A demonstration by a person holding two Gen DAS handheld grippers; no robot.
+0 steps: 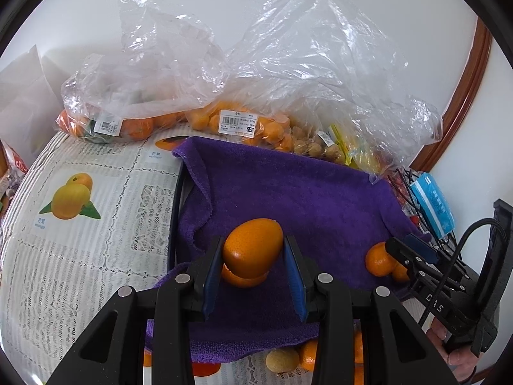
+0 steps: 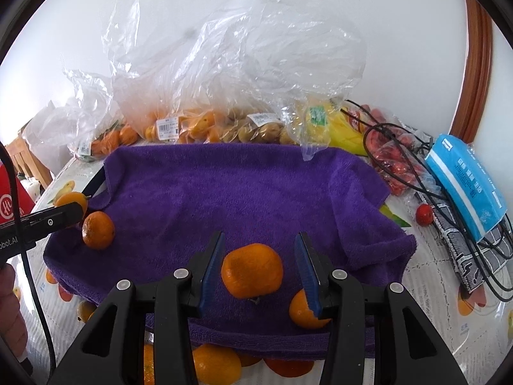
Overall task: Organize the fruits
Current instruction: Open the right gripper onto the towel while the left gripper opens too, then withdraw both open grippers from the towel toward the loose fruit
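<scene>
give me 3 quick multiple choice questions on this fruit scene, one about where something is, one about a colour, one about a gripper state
1. Where do the bagged fruits lie?
A. behind the towel, by the wall
B. on the floor
C. on top of the blue pack

2. What colour is the towel?
A. green
B. purple
C. white

3. How does the left gripper stand?
A. wide open over bare cloth
B. out of view
C. closed on an orange fruit

Answers:
1. A: the clear bags sit along the towel's far edge against the white wall.
2. B: the cloth under the loose fruit is purple in both views.
3. C: in the left wrist view both blue pads press the sides of the orange fruit.
</scene>
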